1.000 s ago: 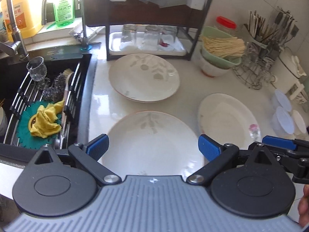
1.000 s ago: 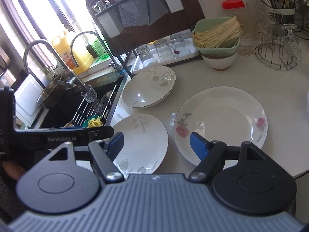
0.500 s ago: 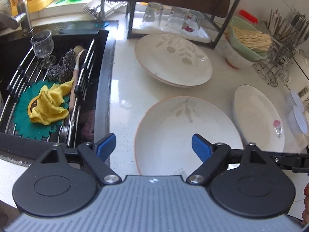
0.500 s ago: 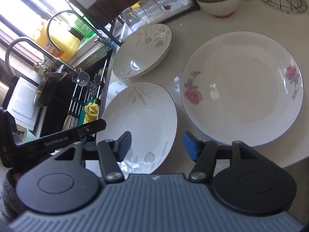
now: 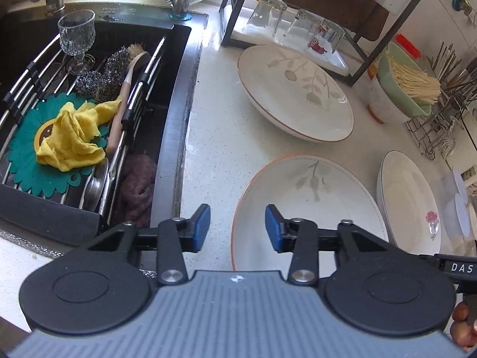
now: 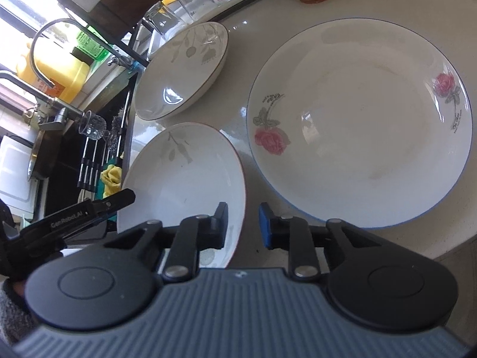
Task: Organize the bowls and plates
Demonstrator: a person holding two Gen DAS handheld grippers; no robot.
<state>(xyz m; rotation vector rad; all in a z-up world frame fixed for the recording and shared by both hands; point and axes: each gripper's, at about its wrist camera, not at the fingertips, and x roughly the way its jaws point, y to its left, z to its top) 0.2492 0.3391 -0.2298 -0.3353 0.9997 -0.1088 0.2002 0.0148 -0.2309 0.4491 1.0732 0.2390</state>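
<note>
Near plate straddled at both rims, grip not yet made

From the left: the left gripper (image 5: 237, 227) has its jaws part closed and just narrowing across the left rim of the near leaf plate (image 5: 310, 208) on the tabletop (image 5: 214, 137); the right gripper (image 6: 243, 225) straddles its right rim, jaws nearly closed, contact unclear. An uneven bite could tip it, or knock it against the rose plate (image 6: 360, 119) just beside.

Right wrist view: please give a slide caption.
Right gripper straddles the near plate's rim, beside the rose plate.
</note>
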